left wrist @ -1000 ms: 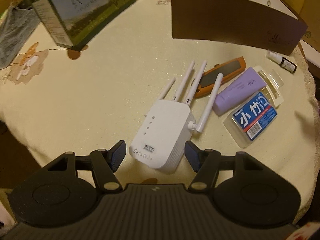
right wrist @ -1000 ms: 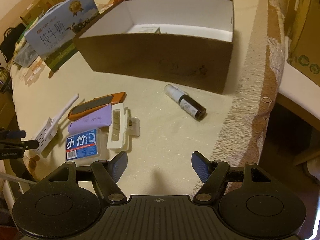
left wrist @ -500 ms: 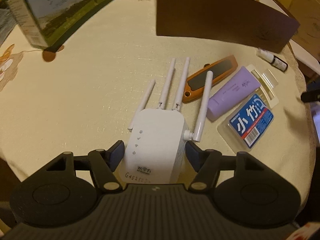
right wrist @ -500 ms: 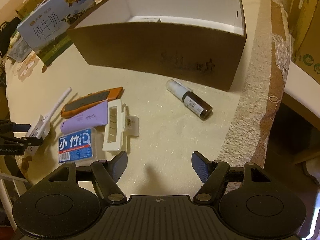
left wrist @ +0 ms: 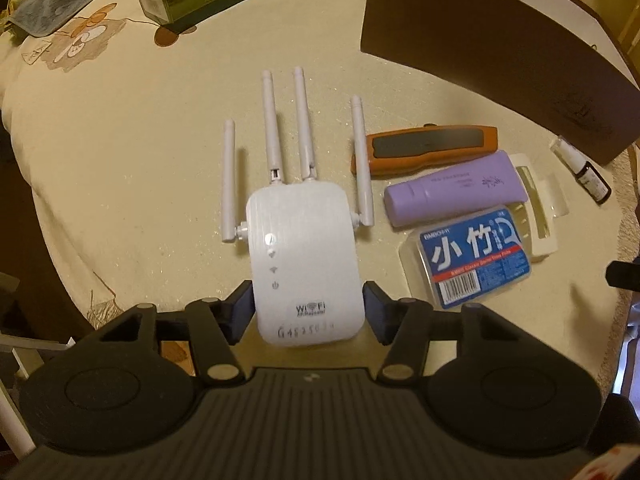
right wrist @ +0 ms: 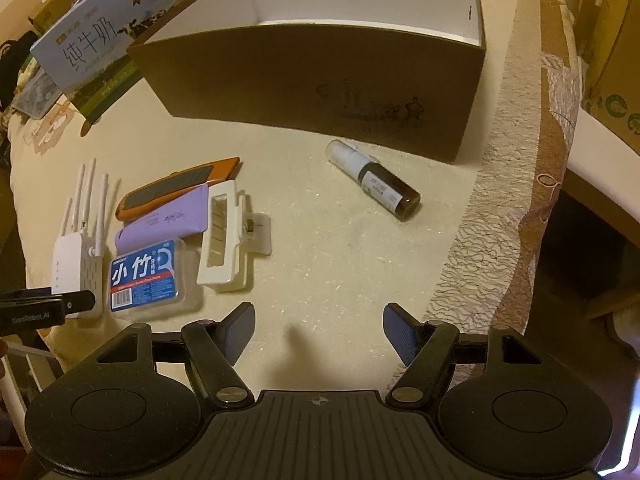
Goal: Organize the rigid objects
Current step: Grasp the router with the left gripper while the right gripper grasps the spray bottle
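Wi-Fi extender (left wrist: pixel 306 264) between closing left gripper (left wrist: pixel 308 312) jaws — pads touching

A milk carton (right wrist: pixel 96 40) stands near the far left edge of the tabletop (right wrist: pixel 320 248). A gray cloth (left wrist: pixel 52 8) lies beside it.

wifi extender (left wrist: pixel 304 256) left of floss box (left wrist: pixel 474 266), tube (left wrist: pixel 452 188) behind, big box (left wrist: pixel 500 60) at back
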Available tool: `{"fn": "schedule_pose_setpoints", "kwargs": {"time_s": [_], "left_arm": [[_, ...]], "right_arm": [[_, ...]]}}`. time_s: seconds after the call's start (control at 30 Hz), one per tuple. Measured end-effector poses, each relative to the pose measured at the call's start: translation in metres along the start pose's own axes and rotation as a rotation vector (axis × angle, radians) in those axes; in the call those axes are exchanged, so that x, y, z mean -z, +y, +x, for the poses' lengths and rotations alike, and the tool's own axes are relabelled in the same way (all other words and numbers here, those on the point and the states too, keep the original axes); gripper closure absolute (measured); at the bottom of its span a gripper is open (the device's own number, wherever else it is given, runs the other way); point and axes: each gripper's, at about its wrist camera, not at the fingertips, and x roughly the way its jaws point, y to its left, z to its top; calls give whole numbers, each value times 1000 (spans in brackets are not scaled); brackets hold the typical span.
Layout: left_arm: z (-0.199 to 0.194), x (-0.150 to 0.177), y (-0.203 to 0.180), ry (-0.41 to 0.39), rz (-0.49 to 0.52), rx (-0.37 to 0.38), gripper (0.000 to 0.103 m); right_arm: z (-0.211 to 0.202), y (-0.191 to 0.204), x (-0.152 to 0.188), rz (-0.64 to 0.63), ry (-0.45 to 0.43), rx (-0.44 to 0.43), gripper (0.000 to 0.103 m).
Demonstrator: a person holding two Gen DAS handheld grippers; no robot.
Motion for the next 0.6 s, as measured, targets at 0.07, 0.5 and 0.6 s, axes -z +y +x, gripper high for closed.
{"fn": "schedule_pose_setpoints", "kwargs": {"time_s": [0.07, 0.5, 0.6], "left_arm": [[1, -5, 0, 5, 5, -8, 50], [8, -16, -5, -52, -4, -92, 51], [7, -19, -2, -61, -31, -101, 51]], "right_arm": [[0, -5, -2, 2, -6, 4, 35], [10, -30, -28, -136, -113, 39, 35], [17, -34, -36, -188, -141, 40, 35]]}}
